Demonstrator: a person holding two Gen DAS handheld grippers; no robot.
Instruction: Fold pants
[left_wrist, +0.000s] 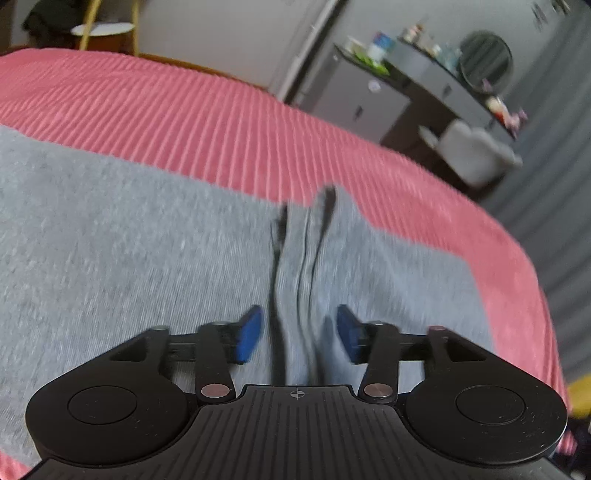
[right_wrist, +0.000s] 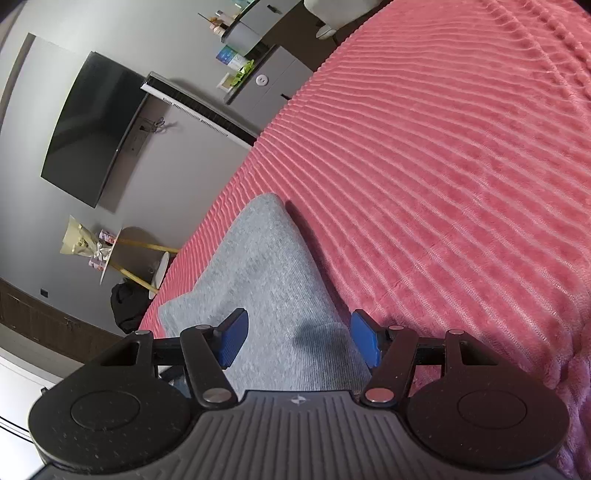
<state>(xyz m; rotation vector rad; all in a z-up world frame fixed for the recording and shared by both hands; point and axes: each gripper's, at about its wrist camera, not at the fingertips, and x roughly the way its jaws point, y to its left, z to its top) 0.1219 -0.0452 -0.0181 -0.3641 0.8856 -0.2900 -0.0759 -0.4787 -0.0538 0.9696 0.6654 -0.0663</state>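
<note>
both grippers slack over the grey pants, between folds

the left gripper (left_wrist: 298, 334) has its blue pads apart. a raised pleat of grey cloth runs up between them toward twelve o'clock, and neither pad presses on it. the right gripper (right_wrist: 299, 338) is likewise spread, with grey fabric lying in the gap and no visible pinch; its right pad sits just at the cloth's edge.

the pants (left_wrist: 129, 236) lie on the pink ribbed bedspread (left_wrist: 184, 110), spread from nine o'clock across to three in the left view.

judging by the loose jaws, a fold has probably been laid and let go. the next move would need fresh grips on an edge or corner, both grippers closing on cloth before anything is lifted, and the pleat smoothed so it isn't folded in.

only the left view shows that pleat and the wide body of cloth. only the right view shows a narrow rounded end (right_wrist: 264, 206) of the pants toward twelve o'clock, with open bedspread from one to four o'clock.
</note>
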